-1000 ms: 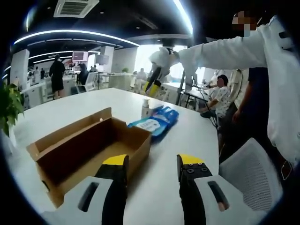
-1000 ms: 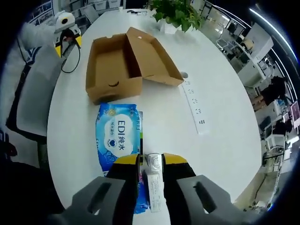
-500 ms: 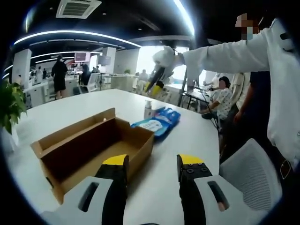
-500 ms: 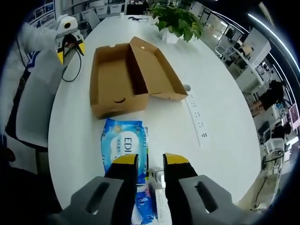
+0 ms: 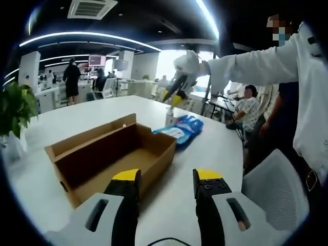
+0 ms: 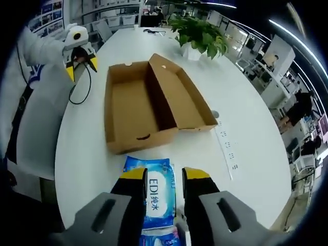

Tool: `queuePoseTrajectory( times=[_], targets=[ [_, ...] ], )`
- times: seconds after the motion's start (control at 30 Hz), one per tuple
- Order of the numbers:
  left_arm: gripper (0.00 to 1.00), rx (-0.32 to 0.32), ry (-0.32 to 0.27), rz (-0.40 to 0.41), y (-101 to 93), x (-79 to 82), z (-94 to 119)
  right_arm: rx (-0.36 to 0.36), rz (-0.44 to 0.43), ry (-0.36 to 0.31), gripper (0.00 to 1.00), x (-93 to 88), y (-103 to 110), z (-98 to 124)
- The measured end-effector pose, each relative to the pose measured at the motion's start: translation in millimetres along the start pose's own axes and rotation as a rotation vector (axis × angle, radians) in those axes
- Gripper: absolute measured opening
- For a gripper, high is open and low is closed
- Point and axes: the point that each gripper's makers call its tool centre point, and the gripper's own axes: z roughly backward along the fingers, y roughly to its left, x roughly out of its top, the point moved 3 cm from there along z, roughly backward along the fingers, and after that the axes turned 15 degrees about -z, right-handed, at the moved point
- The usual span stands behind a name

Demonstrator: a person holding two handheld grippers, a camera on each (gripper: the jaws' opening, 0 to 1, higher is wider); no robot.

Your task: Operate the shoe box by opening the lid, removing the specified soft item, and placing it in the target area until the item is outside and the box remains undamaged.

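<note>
Left gripper view. Left tool (image 5: 165, 183) hangs over the near edge of the white surface (image 5: 205, 169), jaws spread apart with bare surface between the yellow tips, nothing held. Cardboard shoe box (image 5: 115, 156) sits just beyond the left jaw, lid folded back on its far long side, interior bare. Past the box's far end lies a blue wet-wipes pack (image 5: 180, 130), flat on the surface, with a small white bottle (image 5: 169, 117) upright just beside it. Right tool (image 5: 175, 95) hangs in the air above the pack, yellow tips pointing down, at the end of a white sleeve (image 5: 256, 56). Potted plant (image 5: 14, 110) at the left edge. White mesh chair (image 5: 274, 187) at the right, beside the surface. Office desks and people well behind.

Right gripper view. Looking down on the surface (image 6: 241, 128). Right tool (image 6: 160, 175) has its jaws parted, grasping nothing; the wet-wipes pack (image 6: 152, 197) lies below, showing between and around the jaws, outside the box and just short of its near end wall. Shoe box (image 6: 148, 105) open, lid laid flat to the right, no damage visible. White power strip (image 6: 227, 148) right of the box. Potted plant (image 6: 197, 33) at the far end. Left tool (image 6: 81, 64) at upper left, off the surface edge.
</note>
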Motion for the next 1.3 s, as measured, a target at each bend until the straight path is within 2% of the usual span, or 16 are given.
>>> queuePoseTrajectory(
  times=[0.03, 0.23, 0.43, 0.53, 0.77, 0.83, 0.93, 1.03, 1.13, 1.3],
  targets=[
    [0.41, 0.008, -0.001, 0.001, 1.1, -0.4, 2, 0.001, 0.001, -0.003, 0.26, 0.9, 1, 0],
    [0.42, 0.049, -0.009, 0.011, 7.8, 0.4, 8, 0.031, -0.049, -0.142, 0.29, 24.2, 24, -9],
    [0.42, 0.089, 0.0, 0.022, 14.4, -3.4, 14, 0.039, -0.114, -0.203, 0.38, 26.4, 35, -18],
    [0.42, 0.112, 0.005, 0.027, 17.6, -5.6, 17, 0.044, -0.154, -0.251, 0.42, 28.2, 39, -21],
    [0.41, 0.191, 0.026, 0.035, 28.8, -13.1, 25, 0.037, -0.178, -0.373, 0.47, 35.1, 58, -28],
    [0.41, 0.214, 0.032, 0.036, 32.3, -14.7, 28, 0.035, -0.187, -0.384, 0.48, 35.4, 63, -30],
    [0.42, 0.264, 0.034, 0.03, 39.8, -15.7, 33, 0.055, -0.275, -0.383, 0.54, 35.9, 72, -35],
    [0.43, 0.32, 0.034, 0.031, 49.0, -16.3, 39, 0.045, -0.253, -0.4, 0.55, 37.0, 76, -35],
    [0.44, 0.355, 0.04, 0.04, 54.7, -17.5, 44, 0.062, -0.282, -0.425, 0.57, 40.0, 82, -35],
    [0.43, 0.391, 0.046, 0.045, 60.4, -19.1, 49, 0.058, -0.273, -0.441, 0.57, 43.5, 91, -35]
  ],
)
